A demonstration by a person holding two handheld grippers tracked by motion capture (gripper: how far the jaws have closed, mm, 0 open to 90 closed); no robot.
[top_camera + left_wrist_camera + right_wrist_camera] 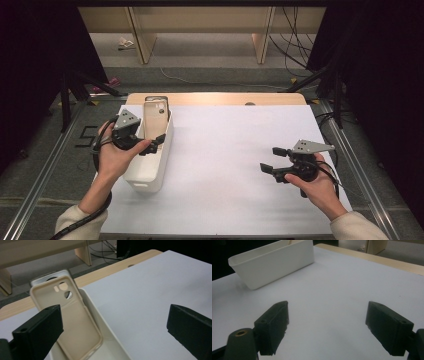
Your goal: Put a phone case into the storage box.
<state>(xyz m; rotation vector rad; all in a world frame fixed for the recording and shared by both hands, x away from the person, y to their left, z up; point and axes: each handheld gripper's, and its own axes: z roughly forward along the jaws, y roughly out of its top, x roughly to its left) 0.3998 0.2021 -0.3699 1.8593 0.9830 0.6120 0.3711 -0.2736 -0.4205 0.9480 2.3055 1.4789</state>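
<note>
Here, left tool [152, 145] wide open, empty, over white bin [150, 172] beside leaning phone case [155, 120].

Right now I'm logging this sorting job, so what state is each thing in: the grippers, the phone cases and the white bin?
Left gripper: open, nothing between its jaws, at the bin.
Right gripper: open, empty, above the white table cover.
Beige phone case: standing tilted inside the bin, hollow side showing.
Grey phone case: standing behind the beige one, mostly hidden.
White bin: upright on the cover, open-topped.
</note>
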